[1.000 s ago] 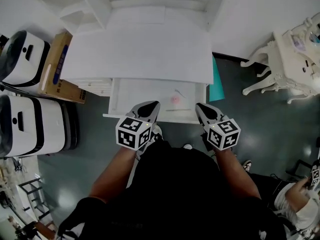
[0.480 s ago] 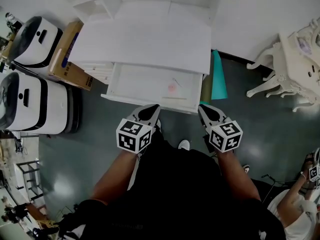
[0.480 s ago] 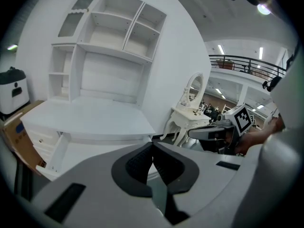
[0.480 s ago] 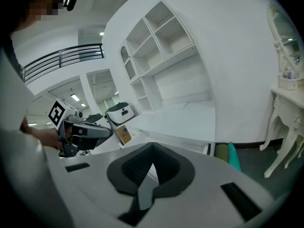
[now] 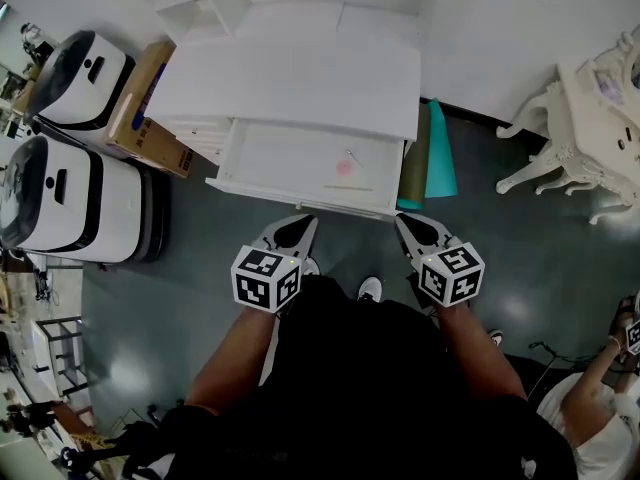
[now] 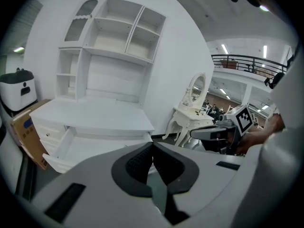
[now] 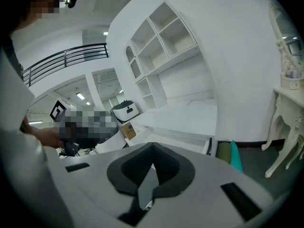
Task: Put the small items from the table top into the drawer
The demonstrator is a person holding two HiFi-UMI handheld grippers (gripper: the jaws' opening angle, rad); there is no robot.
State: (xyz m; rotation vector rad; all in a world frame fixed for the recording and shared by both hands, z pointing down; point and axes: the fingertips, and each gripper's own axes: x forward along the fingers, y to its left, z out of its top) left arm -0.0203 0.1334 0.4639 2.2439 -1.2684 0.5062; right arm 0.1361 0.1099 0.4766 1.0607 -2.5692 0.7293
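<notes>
At the far left, two white machines (image 5: 55, 193) and a cardboard box (image 5: 150, 98) crowd the desk's left side, so there is little room there. The white tabletop (image 5: 290, 73) looks bare. The small items I can make out lie in the open drawer (image 5: 275, 158) below it, toward its right half: a pink item (image 5: 343, 168) and a pale stick (image 5: 347, 188). What they are is too small to tell.

The drawer's front edge runs left to right just ahead of both grippers, and neither touches it. The left gripper (image 5: 297, 226) sits opposite the middle of that edge, clenched with its tips meeting on nothing. The right gripper (image 5: 406, 223) is clenched and empty too, standing off the drawer's right corner, close to the olive and teal rolls (image 5: 425, 163) leaning there.

With the top apparently cleared, pushing the drawer in is the likely move. The left gripper is better centred for it, with open floor behind. A white vanity table (image 5: 590, 108) stands well apart at right.
</notes>
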